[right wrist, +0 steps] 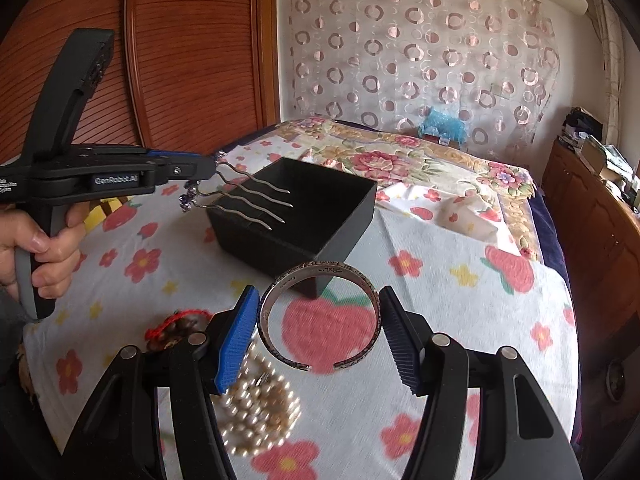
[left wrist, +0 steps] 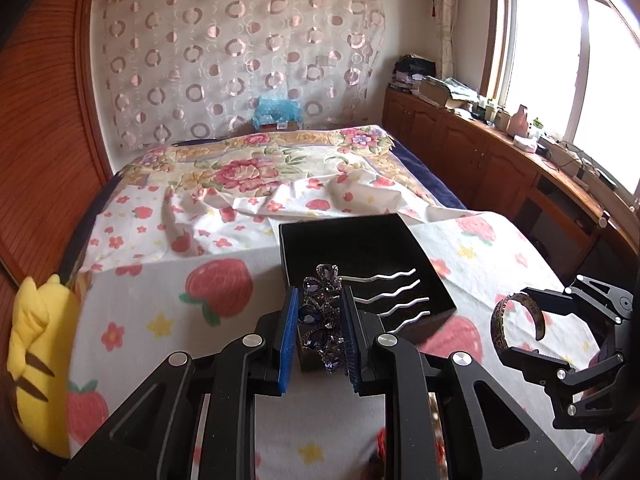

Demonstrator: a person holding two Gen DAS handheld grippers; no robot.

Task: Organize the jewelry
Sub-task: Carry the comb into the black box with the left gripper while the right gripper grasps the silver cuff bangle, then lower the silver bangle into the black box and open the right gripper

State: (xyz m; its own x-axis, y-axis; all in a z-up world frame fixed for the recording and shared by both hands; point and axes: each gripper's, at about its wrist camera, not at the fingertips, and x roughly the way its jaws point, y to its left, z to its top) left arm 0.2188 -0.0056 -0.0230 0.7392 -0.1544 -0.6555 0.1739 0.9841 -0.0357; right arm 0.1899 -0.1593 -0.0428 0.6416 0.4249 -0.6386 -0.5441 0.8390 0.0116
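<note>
Box [right wrist: 296, 220]: one. Comb [left wrist: 324, 312], four prongs; cuff [right wrist: 320, 316]; pearls [right wrist: 260, 412], perhaps one strand.

left gripper [left wrist: 319, 334]: I have its jaws clamped on the hair comb [left wrist: 320, 312], held level, my hand [right wrist: 38, 252] curled round the grip | right gripper [right wrist: 318, 330]: my jaws pinch the cuff bracelet [right wrist: 318, 280] from both sides, raised
</note>
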